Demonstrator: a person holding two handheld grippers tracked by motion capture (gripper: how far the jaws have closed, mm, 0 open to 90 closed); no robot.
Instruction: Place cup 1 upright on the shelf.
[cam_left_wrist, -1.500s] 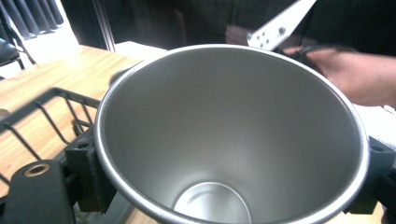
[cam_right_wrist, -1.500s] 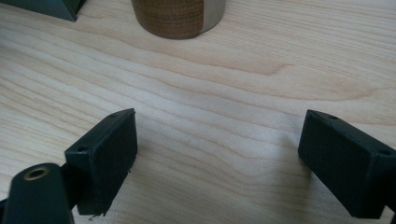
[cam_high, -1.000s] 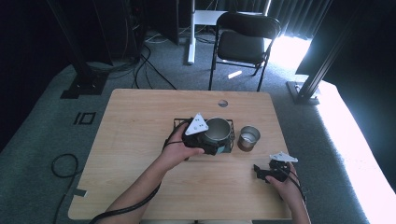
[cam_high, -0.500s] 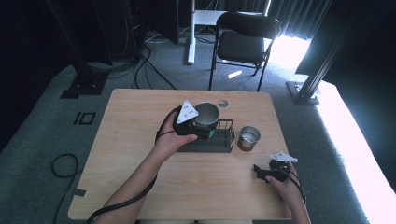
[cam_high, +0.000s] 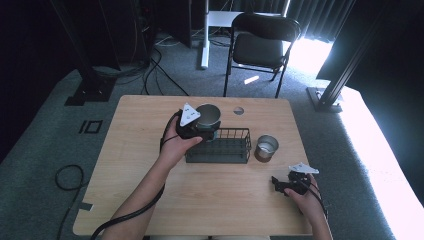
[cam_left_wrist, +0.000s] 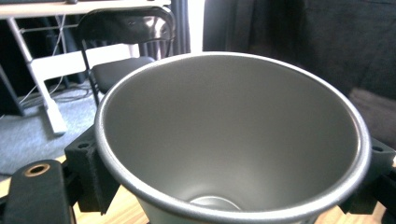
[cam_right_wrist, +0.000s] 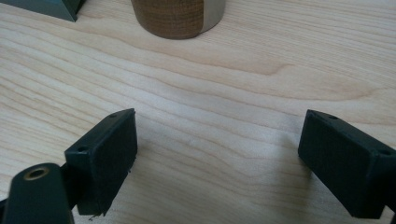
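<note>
Surface: light wooden table (cam_high: 210, 200), grain visible, a small round hole (cam_high: 238, 110) near its far edge. Room: grey carpet (cam_high: 45, 130), loose cables on the floor, a black folding chair (cam_high: 265, 45) beyond the table, dark curtains with bright daylight coming in at the right.

Left gripper (cam_high: 192, 122): jaws clamped on the outside of a metal cup (cam_left_wrist: 233, 140), one pad at each side of the wall just under the rim. Cup upright, mouth open toward the camera in the left gripper view, inside bare. In the high view the cup (cam_high: 207, 115) is held above the far left corner of a black wire rack (cam_high: 222, 150); whether it touches the rack cannot be told.

Right gripper (cam_right_wrist: 224, 163): jaws wide apart, nothing between them, bare wood beneath. Ahead of its fingertips stands a second metal cup (cam_right_wrist: 180, 16), well apart from them, just right of the rack in the high view. A rack corner (cam_right_wrist: 42, 8) lies ahead and left of the fingertips.
</note>
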